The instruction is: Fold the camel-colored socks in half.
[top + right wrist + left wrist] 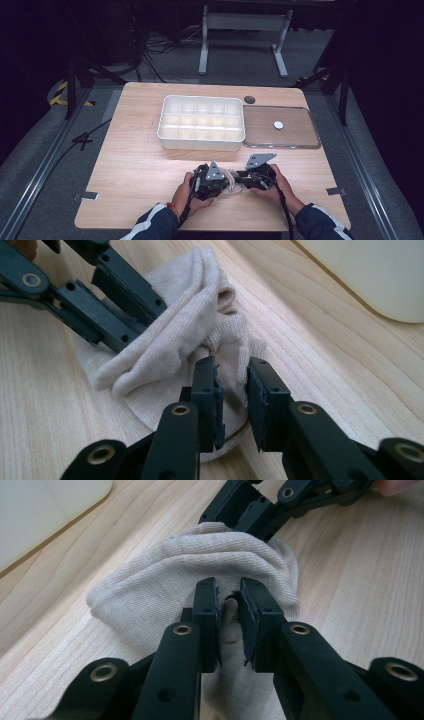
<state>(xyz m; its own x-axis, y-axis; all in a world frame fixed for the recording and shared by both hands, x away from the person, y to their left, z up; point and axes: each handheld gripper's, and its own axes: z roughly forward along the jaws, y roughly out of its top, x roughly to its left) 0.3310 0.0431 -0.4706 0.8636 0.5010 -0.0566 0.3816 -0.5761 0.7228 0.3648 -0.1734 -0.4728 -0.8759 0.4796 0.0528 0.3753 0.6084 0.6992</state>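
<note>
A beige knitted sock (pixel 231 176) lies crumpled on the wooden table (pixel 135 165) near its front edge, between my two grippers. In the left gripper view the sock (pixel 165 580) is bunched up, and my left gripper (pixel 228 597) pinches a raised fold of it. My right gripper (pixel 232 375) comes from the opposite side with its jaws set on another fold of the sock (pixel 185 325). In the high view the left gripper (pixel 225 181) and right gripper (pixel 240 179) point at each other, tips close together. A hand holds each one.
A white tray (pixel 200 142) divided into several compartments stands behind the sock at mid table. To its right lies a clear flat lid (pixel 300 142) with a small white disc (pixel 278 125) on it. A dark round spot (pixel 249 99) sits near the far edge.
</note>
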